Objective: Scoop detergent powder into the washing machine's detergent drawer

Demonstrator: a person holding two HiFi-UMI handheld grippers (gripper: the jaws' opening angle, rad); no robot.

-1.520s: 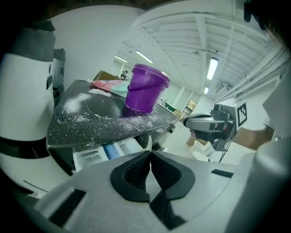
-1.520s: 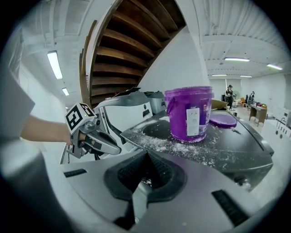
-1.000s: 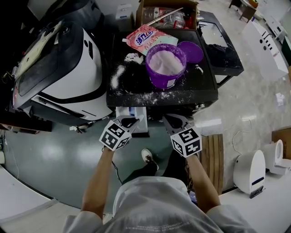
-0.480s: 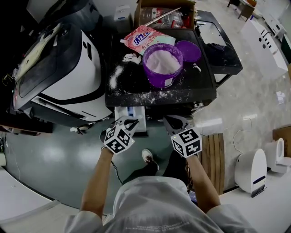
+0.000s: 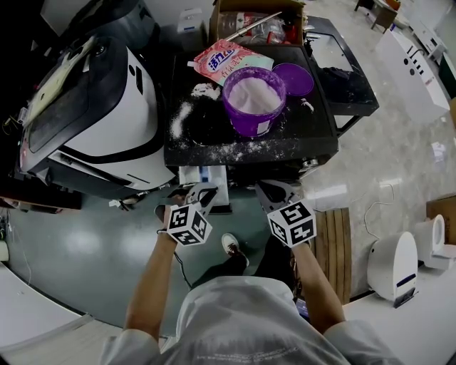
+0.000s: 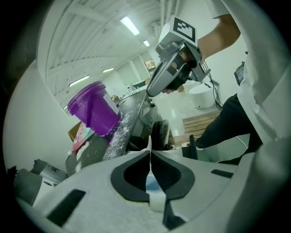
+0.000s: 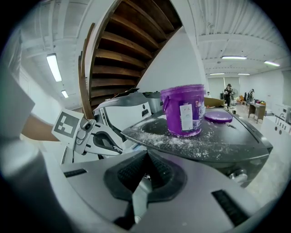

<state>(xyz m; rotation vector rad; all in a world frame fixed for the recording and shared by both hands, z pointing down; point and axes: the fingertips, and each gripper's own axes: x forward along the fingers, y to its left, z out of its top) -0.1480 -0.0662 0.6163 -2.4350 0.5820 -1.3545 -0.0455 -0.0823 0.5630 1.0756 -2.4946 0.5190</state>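
Note:
A purple bucket (image 5: 254, 100) full of white powder stands on the washing machine's black top (image 5: 214, 139), with its lid (image 5: 293, 78) beside it and a pink detergent bag (image 5: 226, 58) behind. The detergent drawer (image 5: 206, 178) sticks out of the machine's front. My left gripper (image 5: 205, 191) hovers just in front of the drawer, jaws shut and empty in the left gripper view (image 6: 150, 152). My right gripper (image 5: 269, 189) is level with it to the right, shut with nothing in it (image 7: 146, 152). The bucket (image 7: 184, 109) rises ahead of it.
Spilled powder (image 5: 184, 117) dusts the black top. A white and black machine (image 5: 100, 107) stands to the left. A cardboard box (image 5: 260, 21) sits behind the bucket. A wooden pallet (image 5: 331, 242) lies on the floor to the right.
My left gripper has drawn back a little toward the person and turned. The right gripper has stayed put.

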